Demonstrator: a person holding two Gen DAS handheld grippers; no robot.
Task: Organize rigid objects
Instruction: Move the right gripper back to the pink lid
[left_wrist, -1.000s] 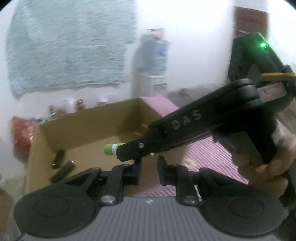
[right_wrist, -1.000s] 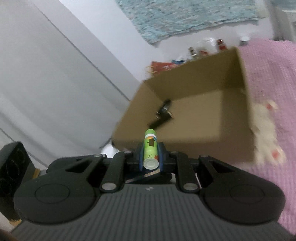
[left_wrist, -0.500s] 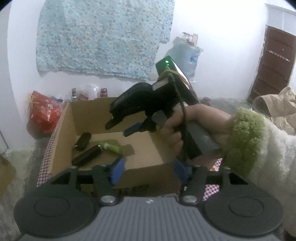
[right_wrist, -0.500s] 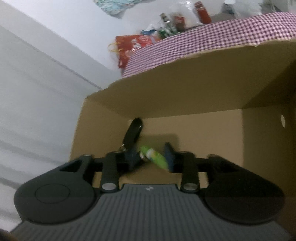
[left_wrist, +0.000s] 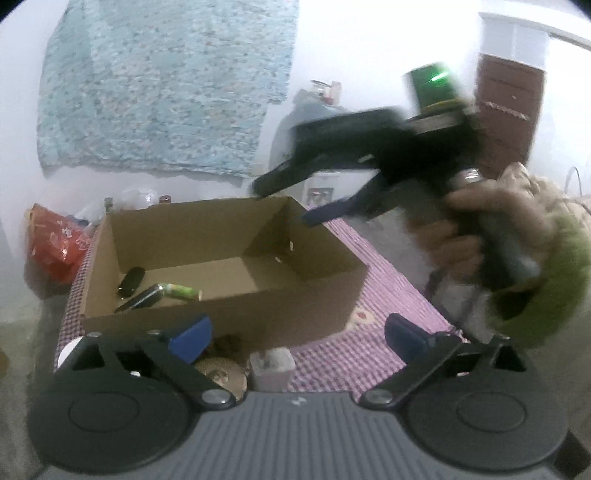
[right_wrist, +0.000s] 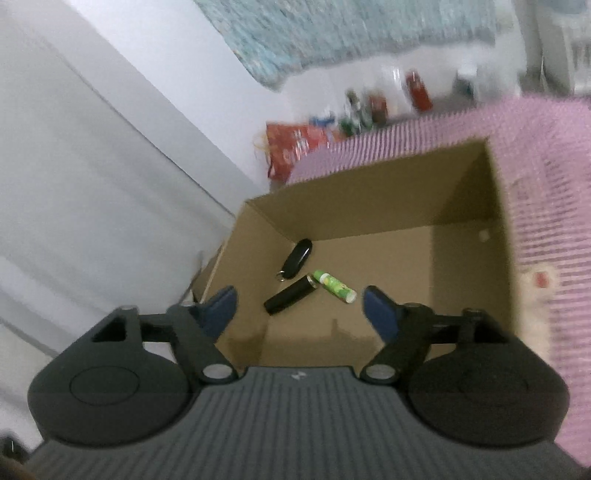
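Now both grippers' jaws are opening, empty — green tube (right_wrist: 334, 286) inside box (right_wrist: 469, 266).

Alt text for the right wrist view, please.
An open cardboard box on a pink checked cloth holds a green tube, a black cylinder and a black key fob. The right gripper hangs above, jaws opening and empty.

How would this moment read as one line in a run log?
left gripper: opening, empty | right gripper: opening, empty | box: green tube, black tube, key fob inside
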